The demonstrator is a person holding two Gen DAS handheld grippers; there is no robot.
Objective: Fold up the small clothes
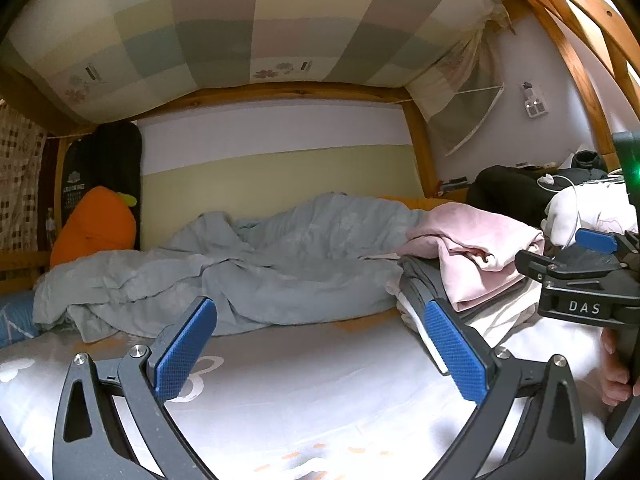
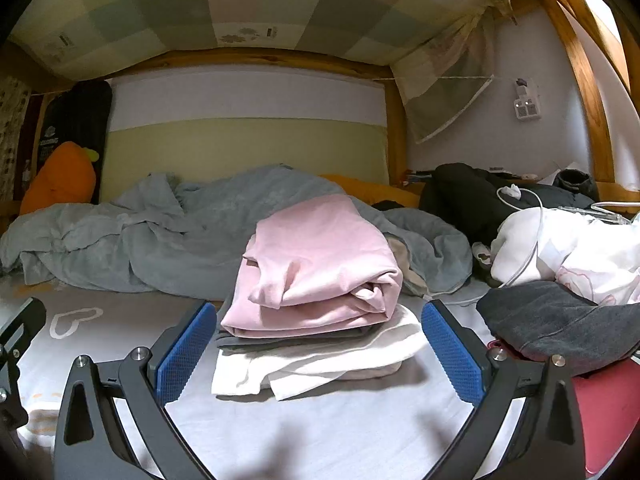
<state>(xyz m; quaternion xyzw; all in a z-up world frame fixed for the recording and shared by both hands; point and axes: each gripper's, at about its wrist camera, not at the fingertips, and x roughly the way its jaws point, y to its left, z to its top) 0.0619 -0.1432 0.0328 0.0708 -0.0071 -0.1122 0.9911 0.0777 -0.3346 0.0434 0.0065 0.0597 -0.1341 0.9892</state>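
Both grippers stand wide apart and empty, their blue pads (image 2: 188, 350) cross-hatched. Just beyond the right gripper (image 2: 316, 354) sits the stack (image 2: 316, 312): soft pink garment (image 2: 320, 256) rolled on top, grey and white folds beneath. The left gripper (image 1: 320, 356) hovers over the smooth white sheet (image 1: 320, 384), stack to its right; a rumpled grey blanket (image 1: 240, 264) lies far behind.

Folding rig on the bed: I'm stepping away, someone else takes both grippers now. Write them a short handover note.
Left gripper: open, empty, over bare white sheet.
Right gripper: open, empty, facing the stack.
Done: folded pink garment on top of a grey piece and white pieces.
Probably left: dark grey garment lying loose at the right on a red item, and perhaps the white bundle behind it.
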